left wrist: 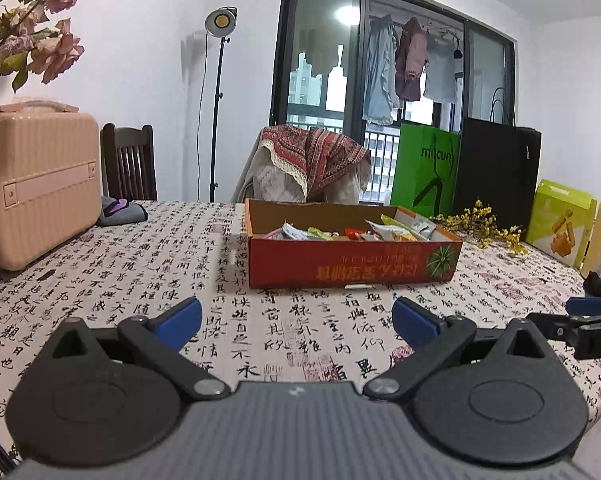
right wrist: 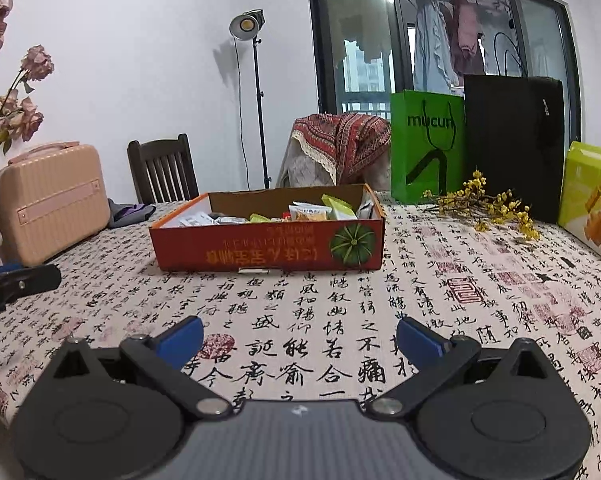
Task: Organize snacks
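The job looks close to finished, or not yet begun: every snack packet [right wrist: 308,213] in view lies inside the red cardboard box [right wrist: 268,250], at twelve o'clock from both tools, and none shows loose on the tablecloth [right wrist: 340,320]. The left gripper [left wrist: 296,320] and right gripper [right wrist: 299,338] hover low over the cloth, jaws spread wide, holding nothing. Writing: the green bag [right wrist: 428,144] at one o'clock reads "mucun"; the box front carries upside-down yellow characters (too blurred to read) beside a green pumpkin picture; the tablecloth is covered in Chinese calligraphy.
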{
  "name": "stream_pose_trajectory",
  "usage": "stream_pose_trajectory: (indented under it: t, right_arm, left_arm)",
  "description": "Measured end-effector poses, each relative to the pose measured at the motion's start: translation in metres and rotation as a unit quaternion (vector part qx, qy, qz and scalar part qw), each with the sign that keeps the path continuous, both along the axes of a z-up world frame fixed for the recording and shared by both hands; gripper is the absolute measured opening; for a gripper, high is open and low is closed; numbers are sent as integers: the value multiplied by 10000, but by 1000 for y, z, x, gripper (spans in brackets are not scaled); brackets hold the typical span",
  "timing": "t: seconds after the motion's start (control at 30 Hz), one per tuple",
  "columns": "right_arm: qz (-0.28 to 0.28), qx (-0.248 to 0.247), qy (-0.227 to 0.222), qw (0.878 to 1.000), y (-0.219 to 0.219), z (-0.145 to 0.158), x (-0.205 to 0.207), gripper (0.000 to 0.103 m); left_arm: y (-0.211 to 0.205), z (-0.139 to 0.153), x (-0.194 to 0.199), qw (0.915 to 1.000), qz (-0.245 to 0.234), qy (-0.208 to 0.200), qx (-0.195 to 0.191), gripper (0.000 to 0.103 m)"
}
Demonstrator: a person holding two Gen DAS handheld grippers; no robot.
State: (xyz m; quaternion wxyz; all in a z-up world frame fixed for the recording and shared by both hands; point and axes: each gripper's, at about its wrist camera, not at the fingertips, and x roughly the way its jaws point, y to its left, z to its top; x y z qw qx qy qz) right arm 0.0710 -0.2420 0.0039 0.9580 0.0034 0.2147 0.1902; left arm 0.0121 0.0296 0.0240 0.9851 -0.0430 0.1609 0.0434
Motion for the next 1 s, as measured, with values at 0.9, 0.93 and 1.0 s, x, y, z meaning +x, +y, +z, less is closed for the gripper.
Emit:
stream_pose_trajectory:
  t: [0.9, 0.93, 1.0]
  right_arm:
    - [4, -1, 20, 10000, 0, -2, 5, 103]
    - [3, 0, 19, 10000, 1, -2, 5, 103]
    - [7, -5, 19, 10000, 1, -2, 6, 103]
  left_arm:
    - [-5, -8, 5, 9998, -132, 125, 12, 103]
    - [-5, -9, 5, 9998, -133, 128, 9, 103]
    - [-6, -9, 6, 9998, -141, 128, 8, 103]
